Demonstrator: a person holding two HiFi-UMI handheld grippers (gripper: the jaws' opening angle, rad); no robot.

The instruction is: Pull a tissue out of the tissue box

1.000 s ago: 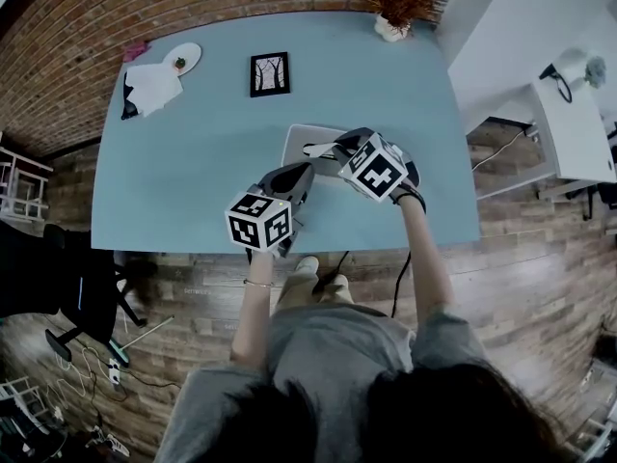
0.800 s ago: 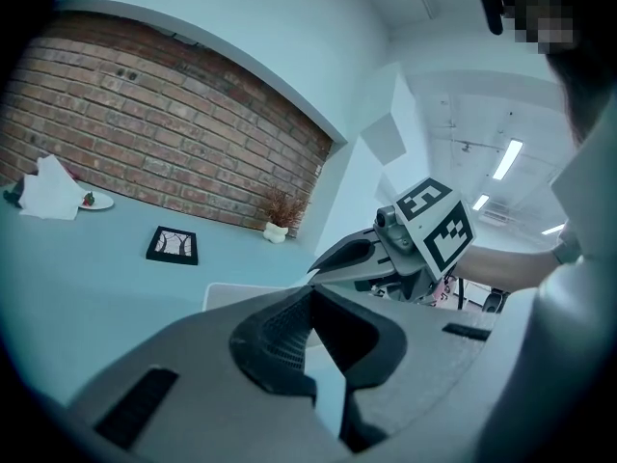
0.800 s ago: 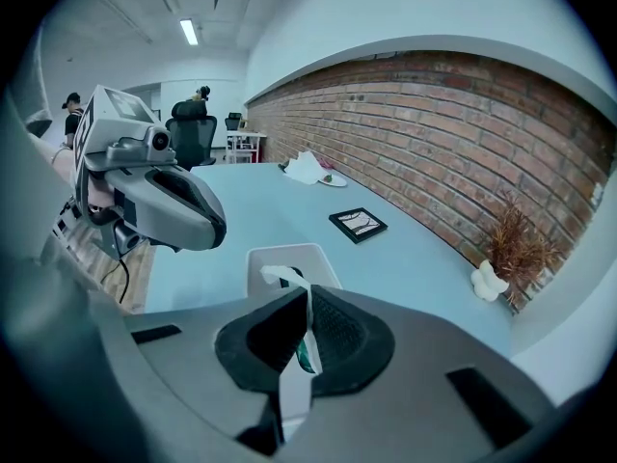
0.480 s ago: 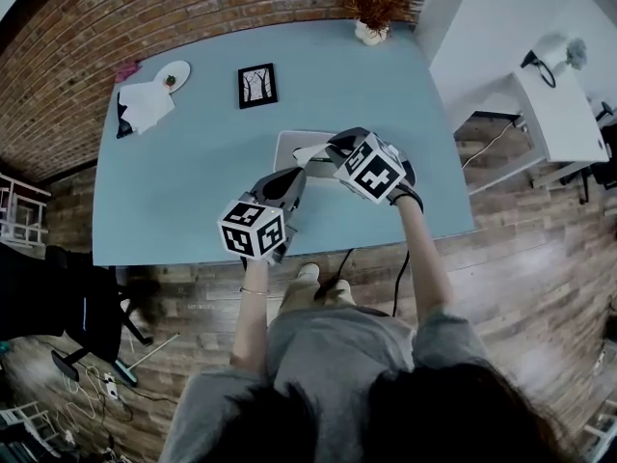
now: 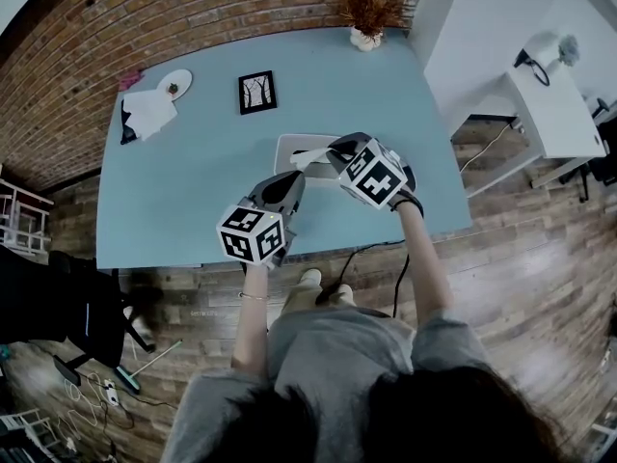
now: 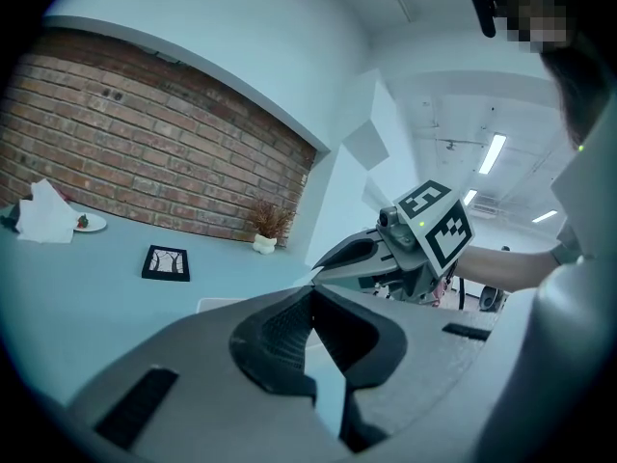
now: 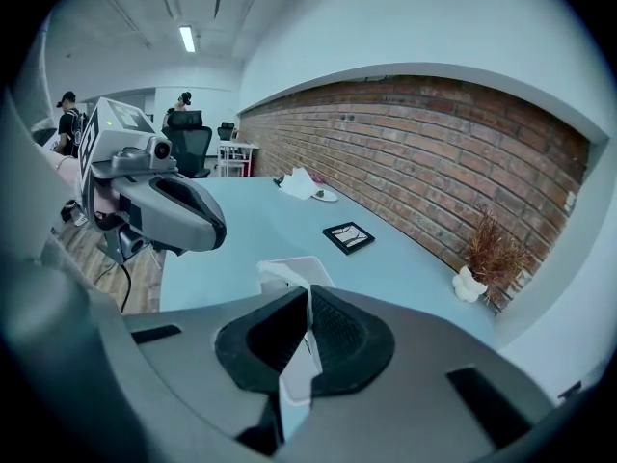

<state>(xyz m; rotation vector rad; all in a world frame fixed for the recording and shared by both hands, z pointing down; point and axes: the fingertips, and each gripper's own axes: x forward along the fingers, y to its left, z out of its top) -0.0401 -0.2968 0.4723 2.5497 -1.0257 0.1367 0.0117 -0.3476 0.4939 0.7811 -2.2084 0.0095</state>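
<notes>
Inside the pinched right claw [image 7: 308, 295], a tissue [image 7: 295, 379] above the tissue box [image 7: 318, 266]

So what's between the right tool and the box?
A tissue, pinched in the shut right tool and running down to the box; nothing else lies there. The right gripper view shows it.

The blue table [image 5: 193, 181] carries a tissue box [image 5: 292, 149] toward the edge nearest the person and a frame [image 5: 257, 92] farther back. A plate [image 5: 176, 83] and a napkin [image 5: 149, 112] sit at the far left corner, a plant [image 5: 364, 37] at the far right.
</notes>
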